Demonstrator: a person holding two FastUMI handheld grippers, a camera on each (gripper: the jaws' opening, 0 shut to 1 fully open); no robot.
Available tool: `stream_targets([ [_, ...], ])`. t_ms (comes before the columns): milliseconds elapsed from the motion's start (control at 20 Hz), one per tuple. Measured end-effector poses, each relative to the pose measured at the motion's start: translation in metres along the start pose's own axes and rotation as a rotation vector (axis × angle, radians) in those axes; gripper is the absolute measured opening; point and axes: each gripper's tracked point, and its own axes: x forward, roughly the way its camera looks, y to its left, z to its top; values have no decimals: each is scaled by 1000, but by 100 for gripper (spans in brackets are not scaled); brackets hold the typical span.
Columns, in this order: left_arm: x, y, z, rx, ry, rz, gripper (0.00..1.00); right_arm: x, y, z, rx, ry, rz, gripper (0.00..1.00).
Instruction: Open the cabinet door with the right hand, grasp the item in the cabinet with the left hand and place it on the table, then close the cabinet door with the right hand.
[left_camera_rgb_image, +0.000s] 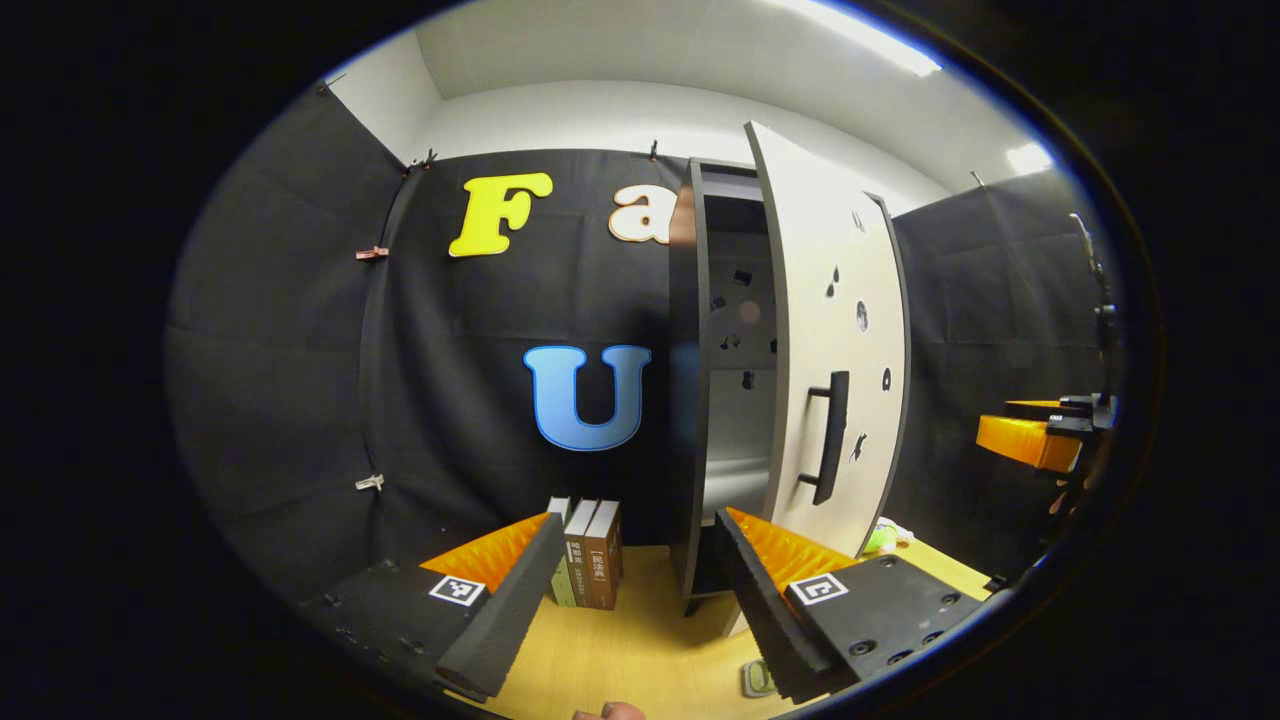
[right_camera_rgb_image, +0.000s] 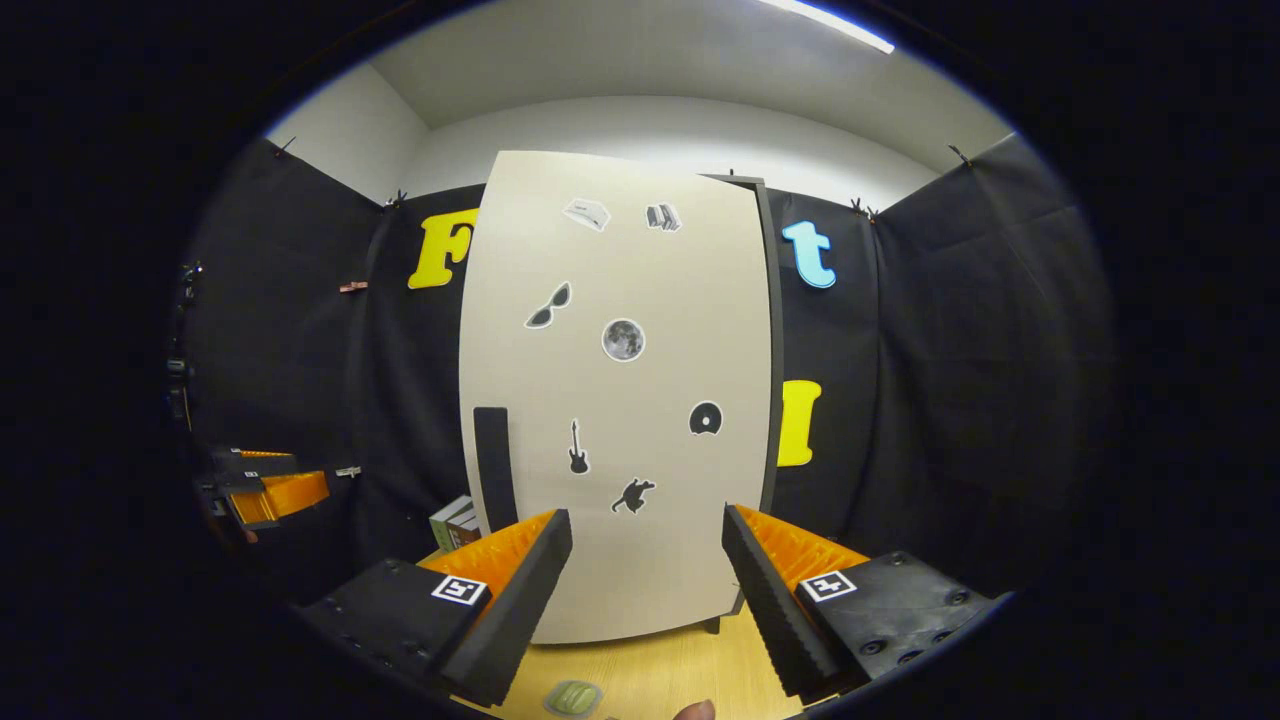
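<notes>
The cabinet (left_camera_rgb_image: 690, 400) stands right of centre in the left gripper view, on the wooden table (left_camera_rgb_image: 640, 640), and its pale door (left_camera_rgb_image: 835, 330) hangs partly open, swung toward the right of the frame, so the opening step looks at least begun. In the right gripper view that door (right_camera_rgb_image: 620, 400) fills the middle of the frame, stickers across its face and the dark bar handle (right_camera_rgb_image: 495, 465) at its lower left. Inside, the lit compartment I can see holds a pale shelf and back wall with small dark marks; I cannot tell whether the item is still there, as the lower part is hidden. A few books (left_camera_rgb_image: 590, 565) stand upright on the table just left of the cabinet, low in the frame. The left gripper (left_camera_rgb_image: 640, 560) is spread wide with nothing between its fingers, aimed at the cabinet's base. The right gripper (right_camera_rgb_image: 645, 560) is likewise wide apart and empty, facing the door. Fetching the item and closing appear undone.
</notes>
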Motion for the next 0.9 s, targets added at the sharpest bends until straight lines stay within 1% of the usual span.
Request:
stream_targets([
  [900, -4, -7, -2, 13, 14, -11, 95, -5, -5, 2, -9, -1, -6, 97],
])
